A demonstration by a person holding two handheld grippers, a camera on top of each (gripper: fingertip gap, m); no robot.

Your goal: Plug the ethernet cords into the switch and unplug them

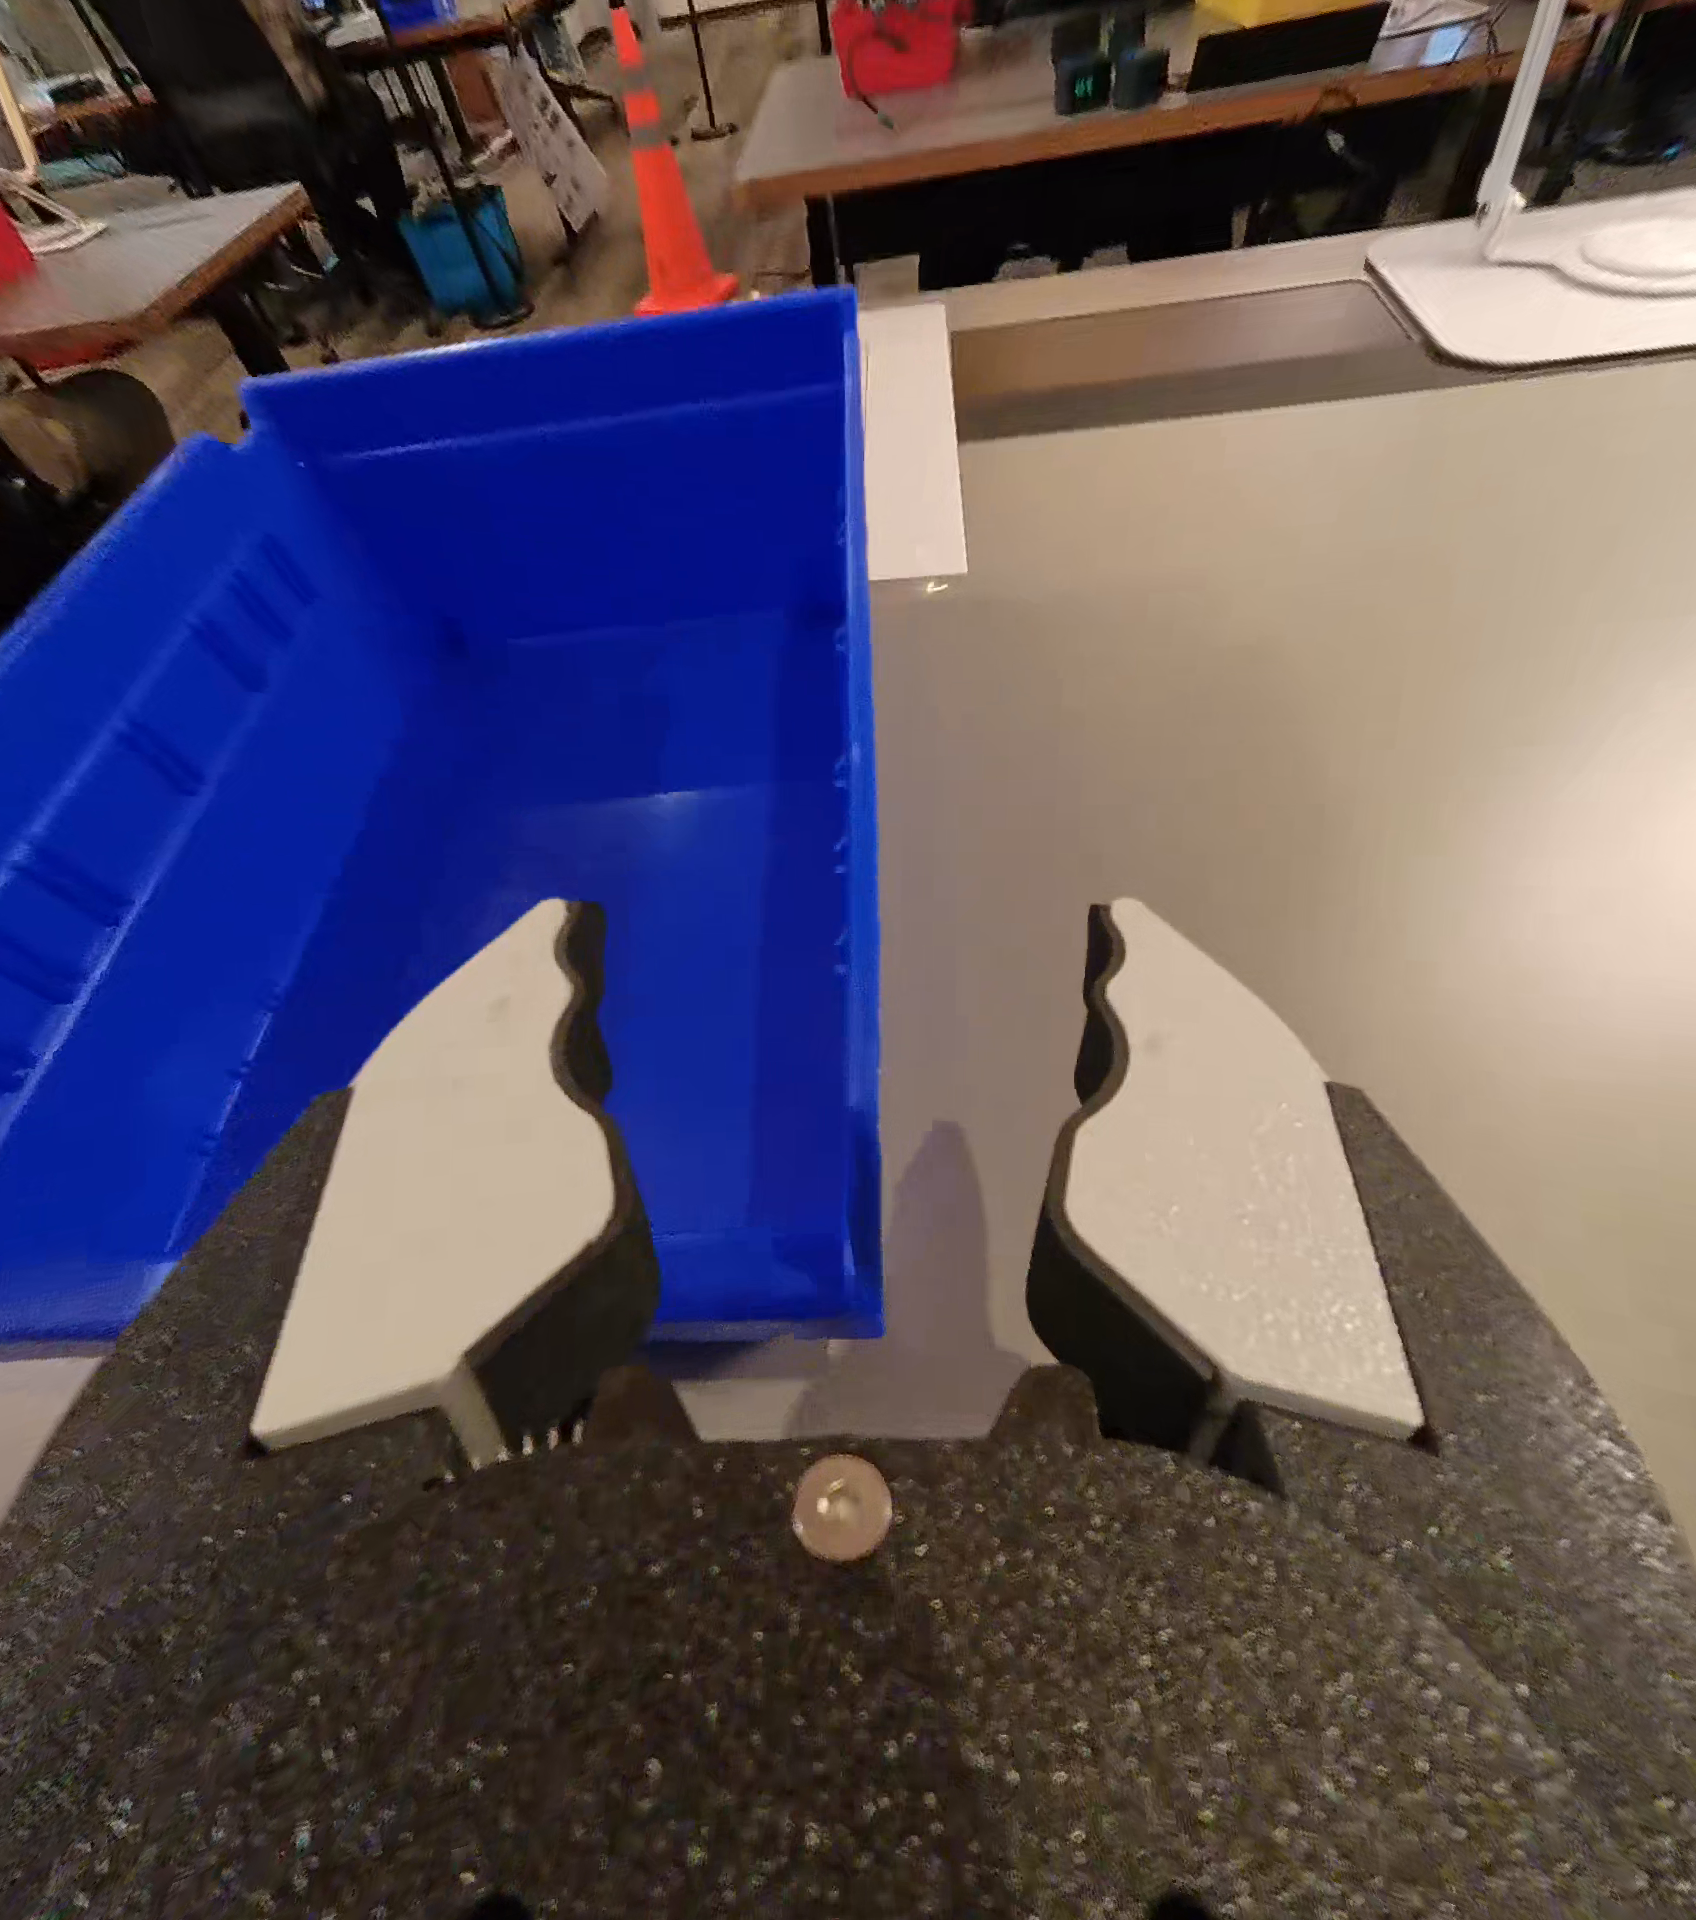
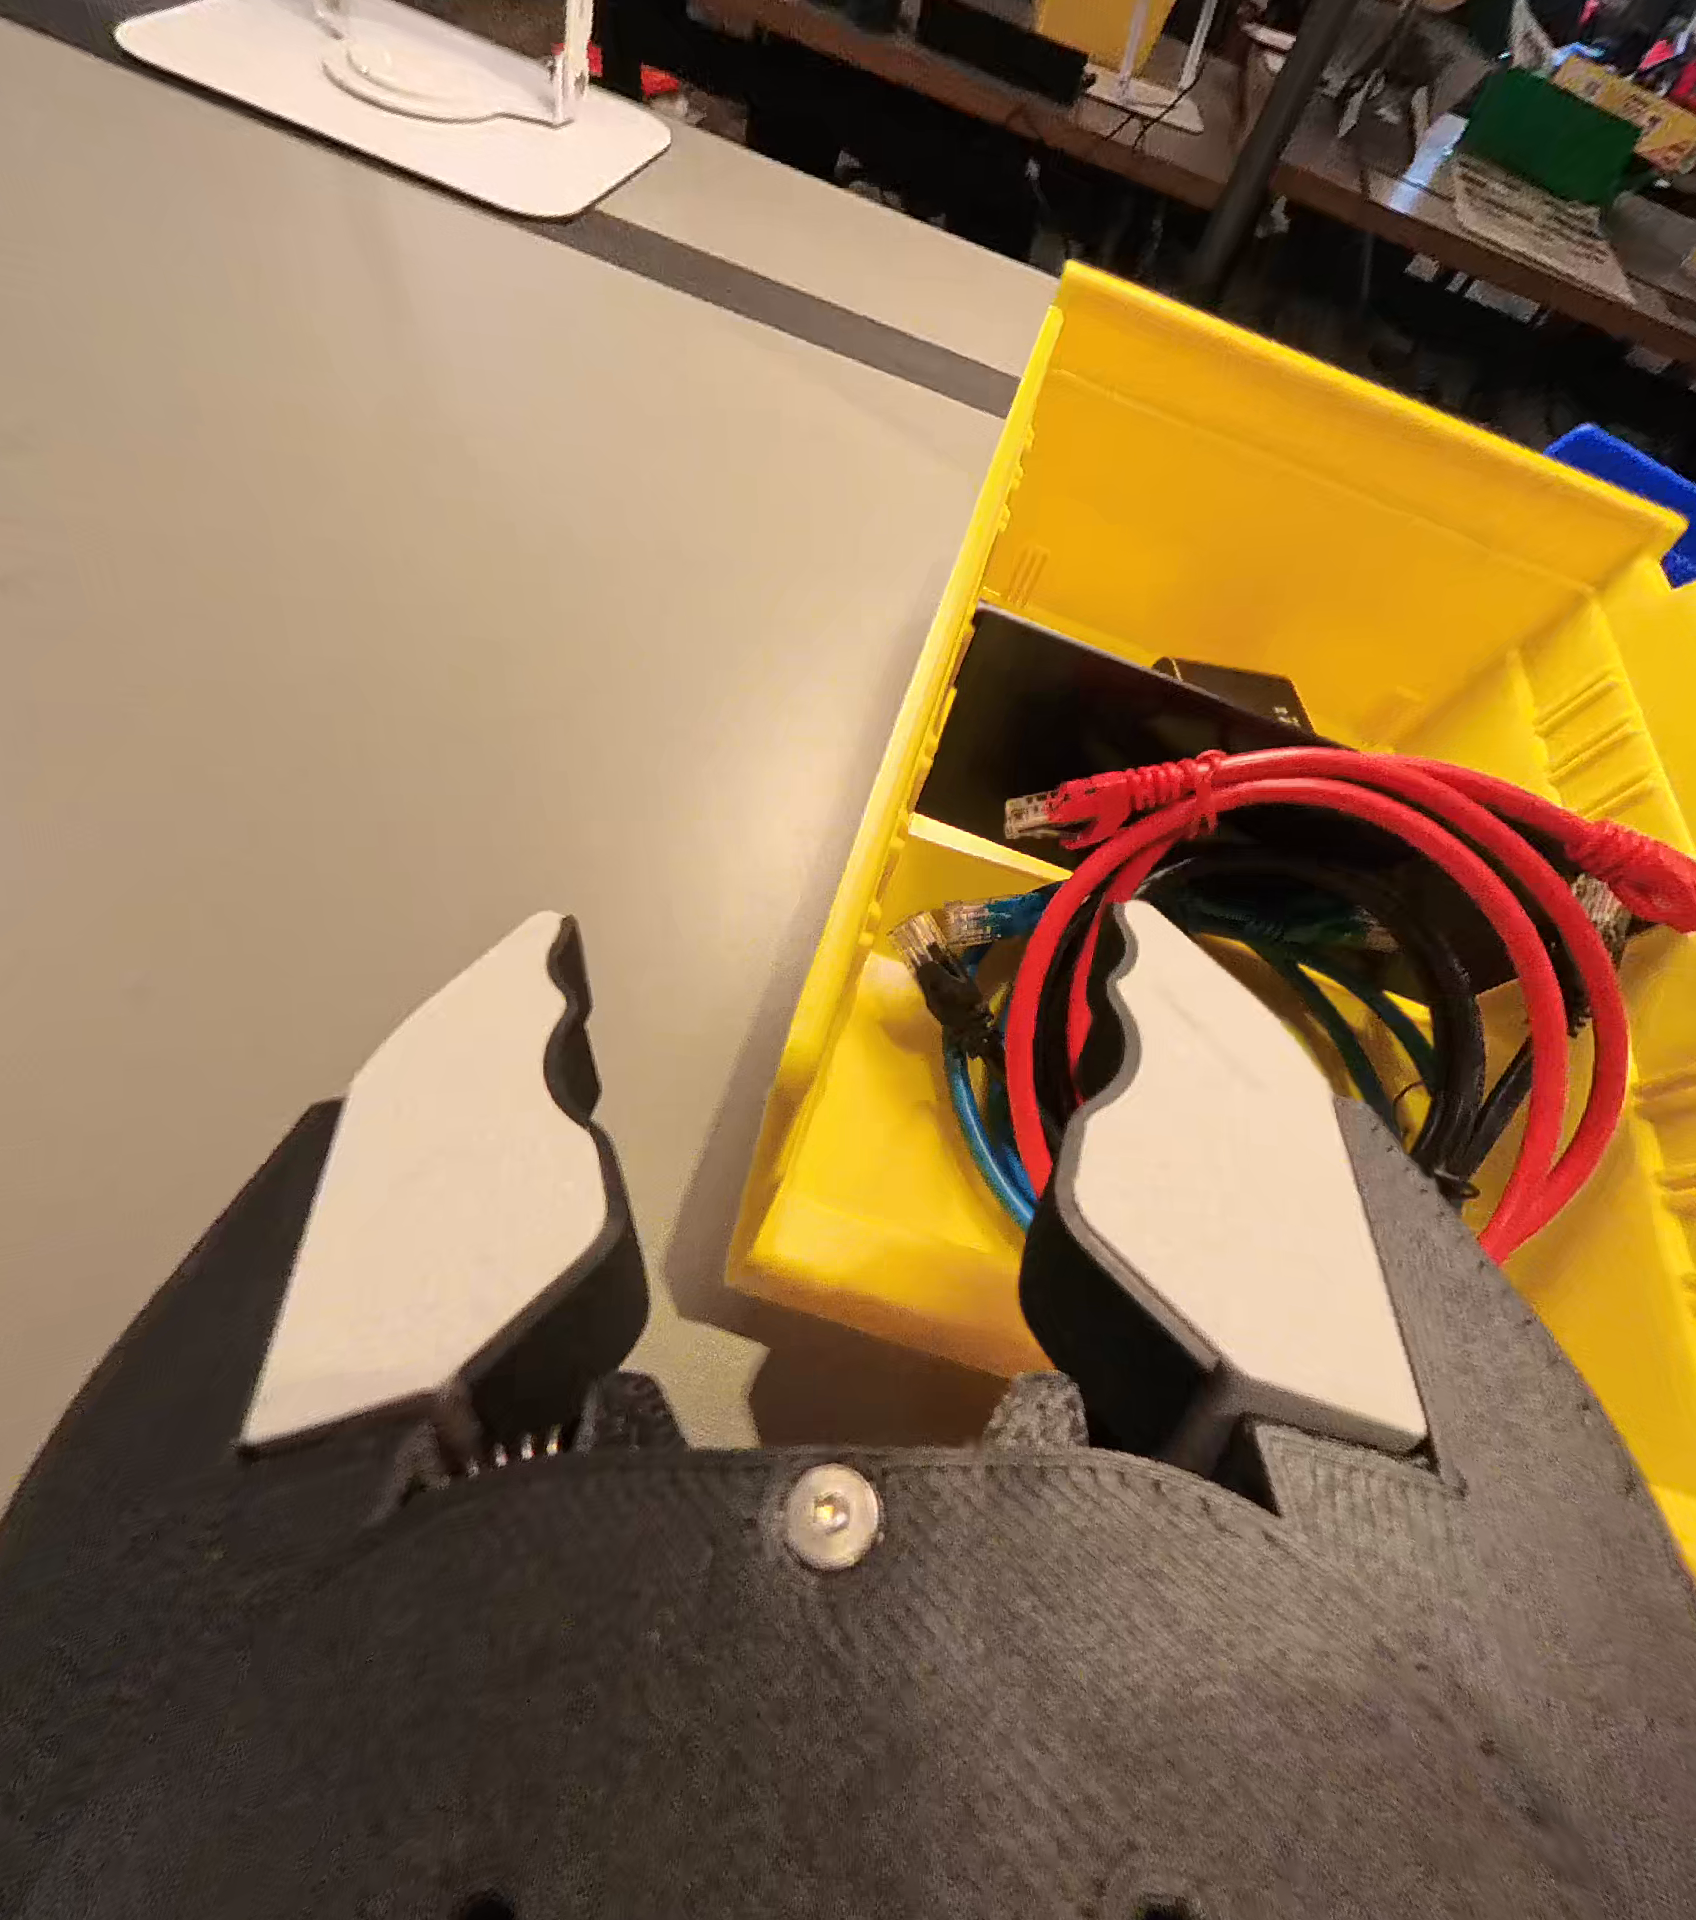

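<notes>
While right gripper is gaping, empty, over yellow bin, I'm eyeing springy, light red cord; taking boot behind plug. Left gripper gaping too.

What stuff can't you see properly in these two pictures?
- Right wrist view: the flat black switch box in the yellow plastic bin shows no sockets; the coiled red cord covers part of it.
- Right wrist view: the blue cord and black cord are partly hidden behind the right gripper.
- Left wrist view: the blue plastic bin's left side is cut off by the picture's edge.
</notes>
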